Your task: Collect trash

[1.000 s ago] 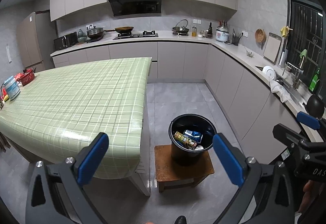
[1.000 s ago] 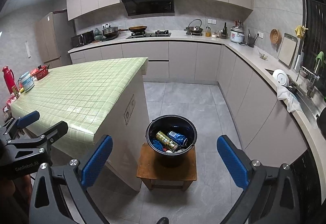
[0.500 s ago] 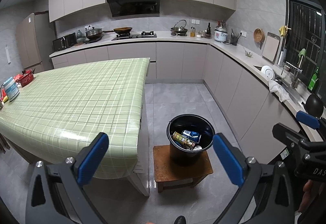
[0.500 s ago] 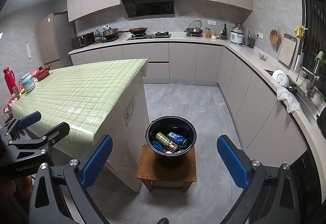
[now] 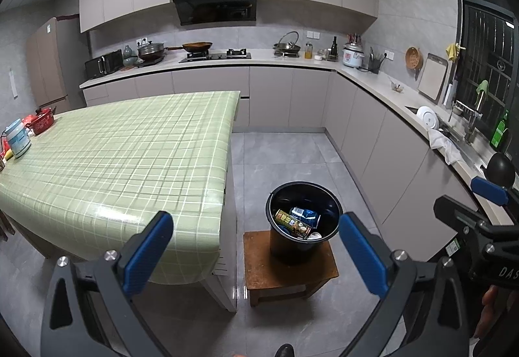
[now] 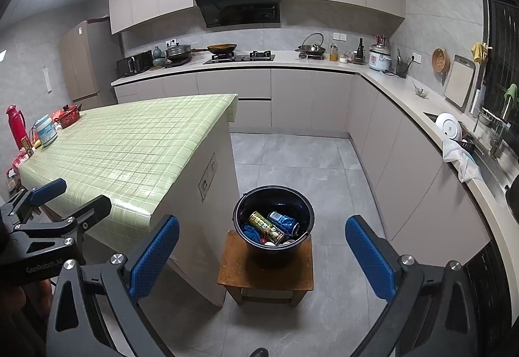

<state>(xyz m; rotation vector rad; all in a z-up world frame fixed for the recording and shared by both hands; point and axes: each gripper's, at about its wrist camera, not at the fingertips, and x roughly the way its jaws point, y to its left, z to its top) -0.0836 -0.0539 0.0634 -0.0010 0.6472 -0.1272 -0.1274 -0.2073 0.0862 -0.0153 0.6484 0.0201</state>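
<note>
Left gripper (image 5: 256,245), right gripper (image 6: 262,250): jaws spread wide, both empty, touching nothing. Black bin (image 6: 274,220) on wooden stool (image 6: 266,274) beside the counter (image 6: 129,142), holding a green-gold can (image 6: 266,227) and crumpled blue can (image 6: 287,222)

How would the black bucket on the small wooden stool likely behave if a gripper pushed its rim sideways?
The black bucket looks light, holding only a few cans, so it would probably slide or tip. The wooden stool is barely wider, so it could fall off.
</note>
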